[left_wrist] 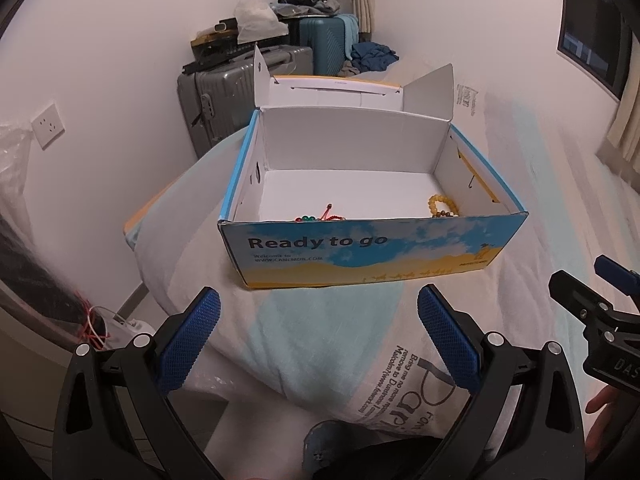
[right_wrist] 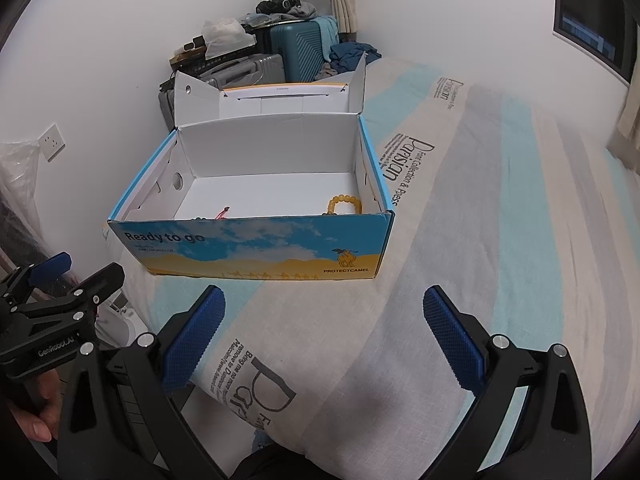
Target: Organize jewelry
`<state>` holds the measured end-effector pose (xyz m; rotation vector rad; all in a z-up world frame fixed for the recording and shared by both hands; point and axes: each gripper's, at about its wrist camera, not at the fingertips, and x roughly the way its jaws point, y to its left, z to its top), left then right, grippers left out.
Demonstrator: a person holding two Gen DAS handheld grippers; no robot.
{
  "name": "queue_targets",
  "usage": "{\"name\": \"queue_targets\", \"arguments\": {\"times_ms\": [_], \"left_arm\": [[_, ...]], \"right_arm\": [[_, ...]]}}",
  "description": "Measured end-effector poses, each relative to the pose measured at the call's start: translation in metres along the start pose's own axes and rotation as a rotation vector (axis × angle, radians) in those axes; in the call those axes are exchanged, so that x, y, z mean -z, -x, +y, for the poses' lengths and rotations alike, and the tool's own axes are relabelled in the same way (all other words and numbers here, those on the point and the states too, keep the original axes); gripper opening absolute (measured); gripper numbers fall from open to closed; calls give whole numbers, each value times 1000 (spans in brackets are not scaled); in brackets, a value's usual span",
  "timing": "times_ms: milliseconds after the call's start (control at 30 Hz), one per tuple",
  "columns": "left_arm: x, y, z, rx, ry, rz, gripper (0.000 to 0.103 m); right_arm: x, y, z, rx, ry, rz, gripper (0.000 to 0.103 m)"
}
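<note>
The bed (right_wrist: 500,216) takes up most of the room here, covered in a sheet striped pale blue, grey and cream with dark printed lettering. A cardboard box (right_wrist: 256,252) sits on it near the left edge, lid flaps folded back and standing up behind it. Its front shows blue sky, yellow sand and the words "Ready to go"; the inside is plain white.

Beyond the far end of the bed, against the wall, stand a grey suitcase (left_wrist: 224,96) and a teal suitcase (left_wrist: 324,44), both piled with odds and ends.

Both claws hang over the near part of the bed, short of the box and not touching it. The left gripper (left_wrist: 319,334) has its blue pads spread wide with nothing between them. The right gripper (right_wrist: 324,334) is just beside it, equally spread and empty.

Inside the box, on the floor by the front wall, lie the jewelry pieces. A yellow bead bracelet (right_wrist: 346,205) sits in the front right corner, a loop of round amber-coloured beads. A red cord bracelet (left_wrist: 320,216) with small green and red beads lies towards the front left, mostly hidden behind the box's front wall.
</note>
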<state>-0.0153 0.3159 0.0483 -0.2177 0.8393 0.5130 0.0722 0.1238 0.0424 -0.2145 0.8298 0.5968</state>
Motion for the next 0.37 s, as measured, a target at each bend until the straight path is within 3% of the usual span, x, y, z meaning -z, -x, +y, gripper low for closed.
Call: {"name": "queue_targets", "arguments": {"times_ms": [367], "left_arm": [[-2,0,-1,-13,-3,3,97]], "right_arm": [[0,-1,1,3,-4,1,95]]}}
